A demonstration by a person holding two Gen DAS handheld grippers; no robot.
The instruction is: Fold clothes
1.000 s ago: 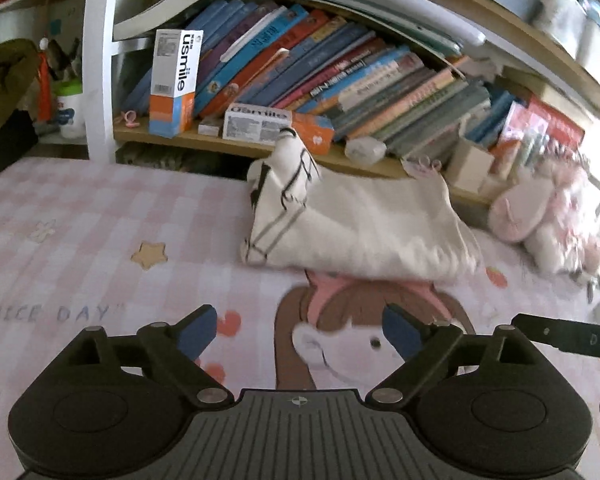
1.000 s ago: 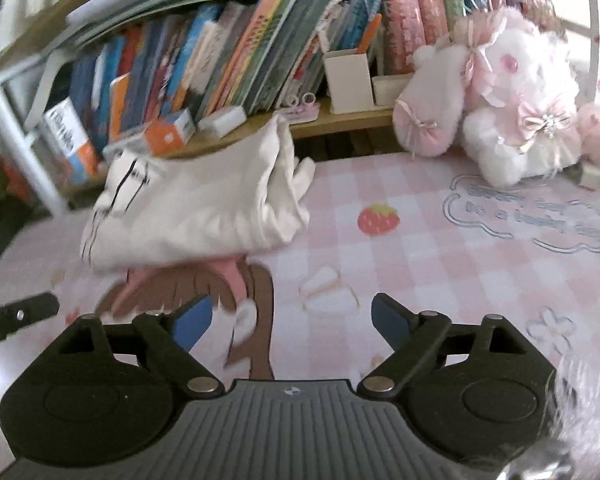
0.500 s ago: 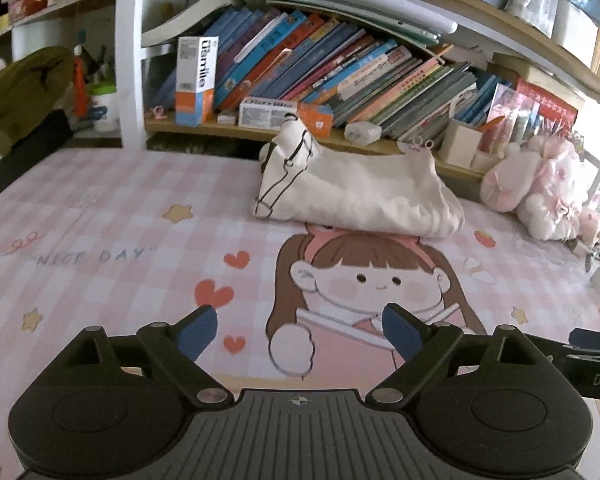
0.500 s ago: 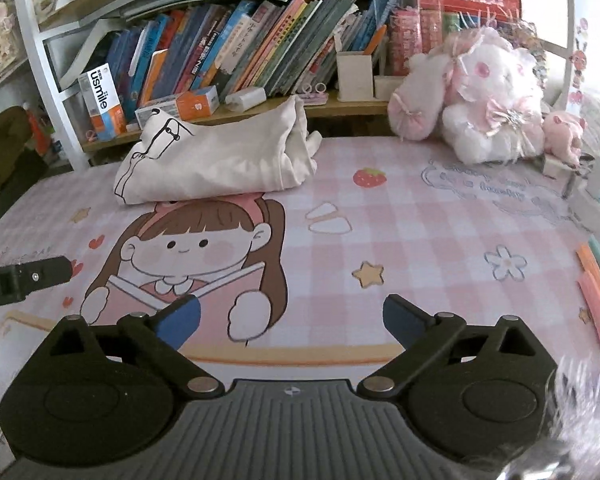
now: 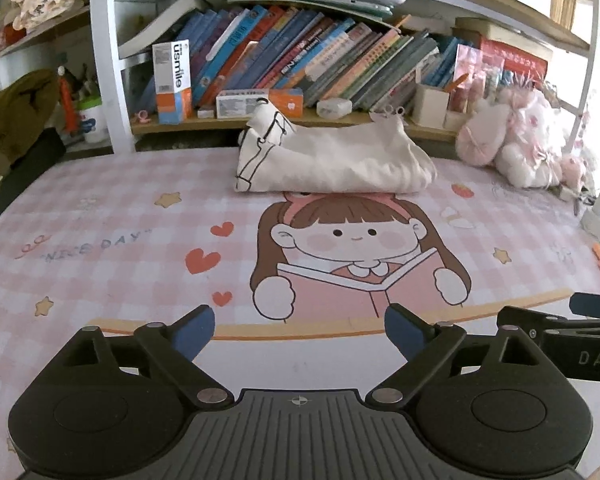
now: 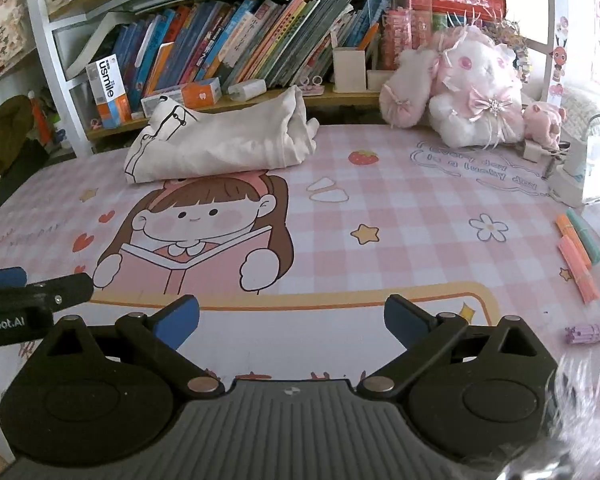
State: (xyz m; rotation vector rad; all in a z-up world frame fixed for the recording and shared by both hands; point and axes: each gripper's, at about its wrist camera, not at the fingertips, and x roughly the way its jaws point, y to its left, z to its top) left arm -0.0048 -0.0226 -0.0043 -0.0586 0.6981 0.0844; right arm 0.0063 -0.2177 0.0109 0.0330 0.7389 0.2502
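Left gripper [image 5: 299, 332]: jaws spread wide, nothing held, hovering over near edge of pink cartoon desk mat [image 5: 100, 216]. Right gripper [image 6: 292, 322]: same deal, wide and empty.

Cream garment [image 5: 332, 162] sits folded-ish at far edge of mat, right up against bookshelf [image 5: 260, 118], well apart from both grippers. Black-line print at its left end.

Guessing light, floppy cotton: no stiffness, will sag and slide on smooth mat. Would pinch hem or corner layers, one gripper per end. Plush bunny [image 6: 472, 92] close by, easy to snag.
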